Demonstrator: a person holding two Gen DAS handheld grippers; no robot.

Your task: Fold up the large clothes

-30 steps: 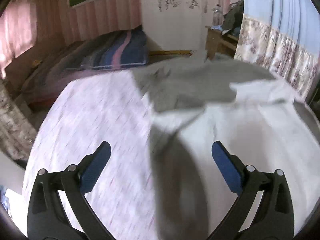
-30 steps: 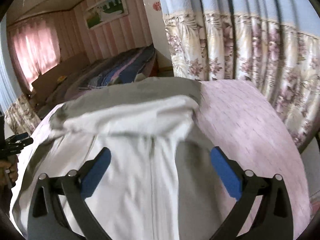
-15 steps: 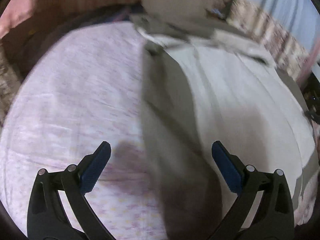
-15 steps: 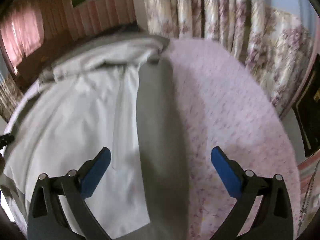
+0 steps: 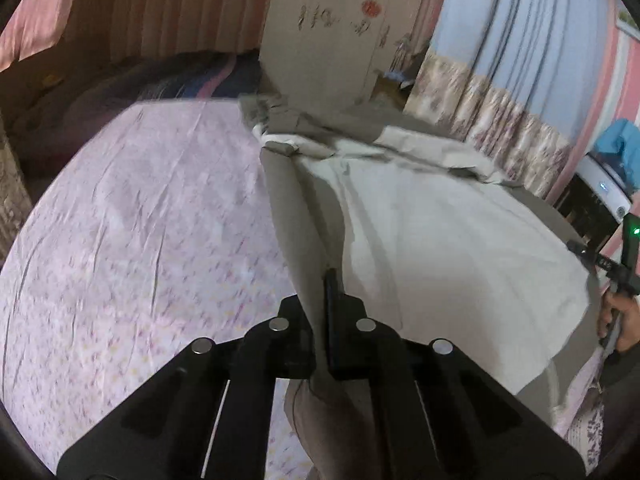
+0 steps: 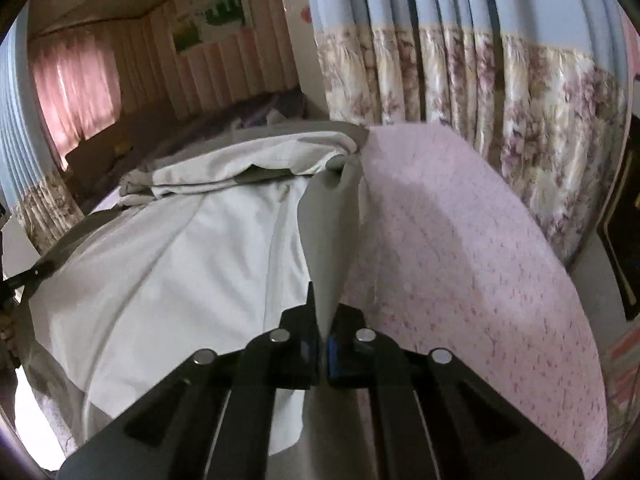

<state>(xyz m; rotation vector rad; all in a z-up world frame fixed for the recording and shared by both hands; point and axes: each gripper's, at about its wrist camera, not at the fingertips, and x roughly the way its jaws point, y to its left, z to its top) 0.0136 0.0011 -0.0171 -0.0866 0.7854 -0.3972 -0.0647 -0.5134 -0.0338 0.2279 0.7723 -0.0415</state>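
A large cream and grey garment (image 5: 432, 248) lies spread on a bed with a pink flowered sheet (image 5: 132, 216). My left gripper (image 5: 322, 300) is shut on the garment's grey left edge strip (image 5: 292, 216), which rises taut from the bed. In the right wrist view the same garment (image 6: 180, 248) lies to the left. My right gripper (image 6: 322, 320) is shut on its grey right edge strip (image 6: 332, 224), lifted into a narrow ridge. The far end of the garment is bunched in folds (image 6: 256, 160).
Flowered curtains (image 6: 500, 92) hang close beyond the bed's right side. A second bed with a striped cover (image 5: 168, 80) and a white wardrobe (image 5: 332, 32) stand behind. The pink sheet (image 6: 480, 260) lies bare right of the garment.
Both grippers were wide open above the garment. Now both have dropped to its lower side edges and shut on the grey strips, lifting them.
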